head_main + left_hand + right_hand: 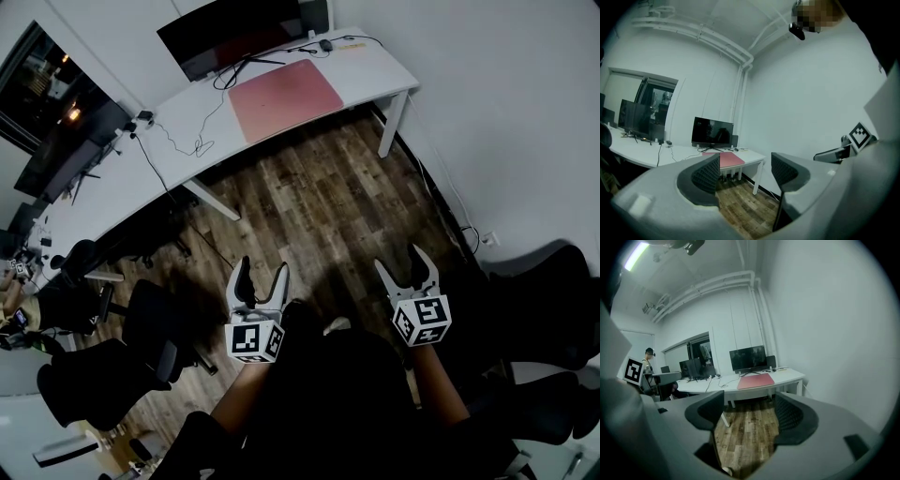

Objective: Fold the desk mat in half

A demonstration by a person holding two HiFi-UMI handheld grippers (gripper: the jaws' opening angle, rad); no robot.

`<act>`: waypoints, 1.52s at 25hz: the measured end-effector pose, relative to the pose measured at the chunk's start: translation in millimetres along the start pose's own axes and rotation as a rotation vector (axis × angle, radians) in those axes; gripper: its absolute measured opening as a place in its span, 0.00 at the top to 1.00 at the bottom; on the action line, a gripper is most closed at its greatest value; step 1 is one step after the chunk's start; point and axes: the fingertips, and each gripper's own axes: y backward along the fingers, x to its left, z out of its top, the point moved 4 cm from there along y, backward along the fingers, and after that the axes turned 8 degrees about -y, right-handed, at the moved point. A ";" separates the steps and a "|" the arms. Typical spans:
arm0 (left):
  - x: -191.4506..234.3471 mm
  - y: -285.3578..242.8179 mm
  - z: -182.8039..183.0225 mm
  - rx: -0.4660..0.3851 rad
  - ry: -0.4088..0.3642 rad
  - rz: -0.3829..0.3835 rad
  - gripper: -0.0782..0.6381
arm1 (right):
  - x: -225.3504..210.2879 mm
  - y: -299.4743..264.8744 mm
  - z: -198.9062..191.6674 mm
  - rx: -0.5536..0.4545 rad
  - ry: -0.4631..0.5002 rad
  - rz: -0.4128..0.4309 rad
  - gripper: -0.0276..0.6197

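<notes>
Kept well back from the white desk [375, 70], with the pink desk mat [286, 98] spread flat and unfolded on its top, toward twelve o'clock in the head view and just in front of a dark monitor [234, 33]. Held low over the wooden floor [319, 206]: the left gripper [262, 272] at about seven o'clock, the right gripper [400, 262] at about five o'clock, both aimed toward the desk. Spread wide on both sides, with nothing between the jaws; only floorboards and the far desk visible through each gap. Well apart from the mat, all fingers [707, 176], touching it nowhere. In the left gripper view, mat at about eleven o'clock of the gap, far beyond the left-hand fingertip. In the right gripper view, mat at twelve o'clock, straight beyond the opening. Black office chairs [94, 380] off at eight o'clock in the head view.
</notes>
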 end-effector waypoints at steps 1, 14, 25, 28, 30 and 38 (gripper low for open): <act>1.6 -0.5 -2.8 0.008 0.008 -0.002 0.43 | 1.5 -3.0 -1.9 0.008 0.000 0.006 0.46; 54.9 -45.4 -25.2 0.049 0.065 0.036 0.43 | 7.3 -69.9 9.8 0.048 0.025 0.000 0.46; 128.9 -180.8 -24.3 0.048 0.074 -0.002 0.43 | -18.1 -199.0 57.6 0.039 0.022 -0.112 0.46; 154.6 -221.3 -17.3 0.050 0.083 0.005 0.43 | -22.2 -247.3 81.0 0.040 0.027 -0.132 0.46; 174.0 -247.1 -15.3 0.051 0.085 0.006 0.43 | -20.9 -280.7 96.1 0.048 0.030 -0.136 0.46; 263.4 -339.5 -18.9 0.111 0.122 0.018 0.43 | -1.6 -416.7 135.4 0.105 0.031 -0.104 0.46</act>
